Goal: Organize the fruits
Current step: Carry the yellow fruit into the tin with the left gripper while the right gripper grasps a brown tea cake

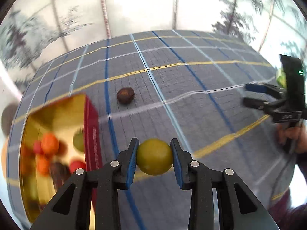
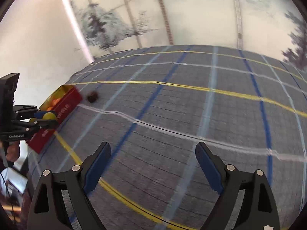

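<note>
1. Right now the left gripper (image 1: 154, 156) has its jaws pinching a yellow-green fruit (image 1: 154, 156), one blue pad on each side of it, the ball sitting between the tips and clear of the checked surface (image 1: 191, 99).

2. Just to the left of that held fruit sits the red box (image 1: 92, 134) with its gold lining, already holding orange, red and green pieces, all blurred. In the left wrist view its near wall stands right beside the left jaw, so the drop looks like a short sideways carry to the left and over the rim.

3. From the right wrist view the same pairing shows: the held fruit hangs at the box's long side, level with its rim or slightly above; whether it clears the wall I cannot tell.

4. Over to the right gripper (image 2: 153, 164): jaws spread wide, nothing between them, hovering above bare cloth and well apart from the box.

5. Farther out, a dark brown fruit (image 1: 125, 95) lies alone on the surface, just beyond the box's far corner. It is roundish, so no long axis to line up with. It lies ahead and left of the empty right jaws; that hand is free to take it, I'd say.
</note>
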Tool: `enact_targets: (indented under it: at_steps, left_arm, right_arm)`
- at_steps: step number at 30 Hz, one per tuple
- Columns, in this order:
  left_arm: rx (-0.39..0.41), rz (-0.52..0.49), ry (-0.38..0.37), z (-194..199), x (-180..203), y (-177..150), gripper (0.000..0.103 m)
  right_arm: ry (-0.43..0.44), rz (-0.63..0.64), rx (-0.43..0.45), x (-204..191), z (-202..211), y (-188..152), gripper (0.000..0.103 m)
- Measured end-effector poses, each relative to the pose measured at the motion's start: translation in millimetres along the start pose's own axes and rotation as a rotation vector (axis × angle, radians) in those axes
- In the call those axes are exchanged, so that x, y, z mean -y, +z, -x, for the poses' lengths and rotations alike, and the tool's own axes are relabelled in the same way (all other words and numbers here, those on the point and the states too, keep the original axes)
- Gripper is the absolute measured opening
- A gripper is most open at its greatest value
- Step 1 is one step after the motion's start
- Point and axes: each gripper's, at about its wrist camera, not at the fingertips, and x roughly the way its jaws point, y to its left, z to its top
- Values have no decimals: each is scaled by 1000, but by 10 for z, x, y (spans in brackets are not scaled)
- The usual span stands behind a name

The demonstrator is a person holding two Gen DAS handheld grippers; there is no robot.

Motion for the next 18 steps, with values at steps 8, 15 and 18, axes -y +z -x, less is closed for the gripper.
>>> enact_targets:
  at_steps: [8, 15, 18]
  left_arm:
    - [98, 159, 0, 559, 57, -281, 35]
    - [166, 218, 38, 960, -124, -474, 36]
    - [172, 264, 55, 1017, -276, -527, 36]
  right_arm:
    - [184, 299, -41, -1082, -766, 735, 78]
    - [134, 364, -138, -1447, -1562, 1019, 67]
    - [102, 402, -195, -1535, -1768, 996, 38]
